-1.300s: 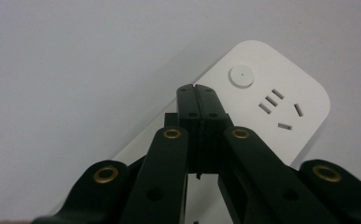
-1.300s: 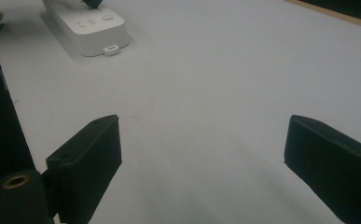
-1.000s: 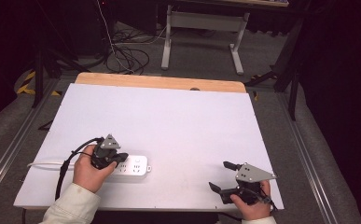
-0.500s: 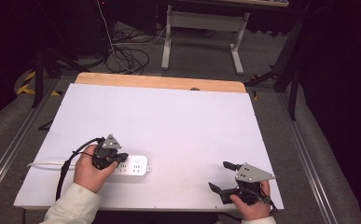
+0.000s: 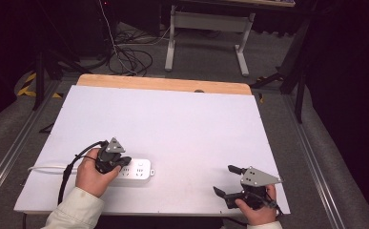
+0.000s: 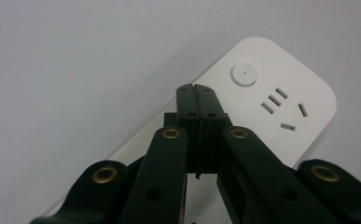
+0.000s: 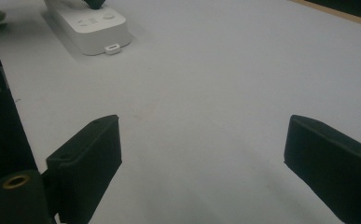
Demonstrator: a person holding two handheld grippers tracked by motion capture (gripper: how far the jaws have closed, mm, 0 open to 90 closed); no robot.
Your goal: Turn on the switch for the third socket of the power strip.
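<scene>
With the left gripper (image 6: 197, 93) closed empty on the strip (image 5: 141, 169) and the right gripper (image 7: 201, 158) wide, the strip could be shoved aside.

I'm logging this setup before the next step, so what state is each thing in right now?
Left gripper: jaws shut with nothing between them, tips over the power strip.
Right gripper: jaws wide open, empty, low over the white table.
Power strip: lying flat, sockets up, visible sockets unplugged.
Round button: on or off cannot be told.
Strip's white cable: lying on the table, running left.
</scene>
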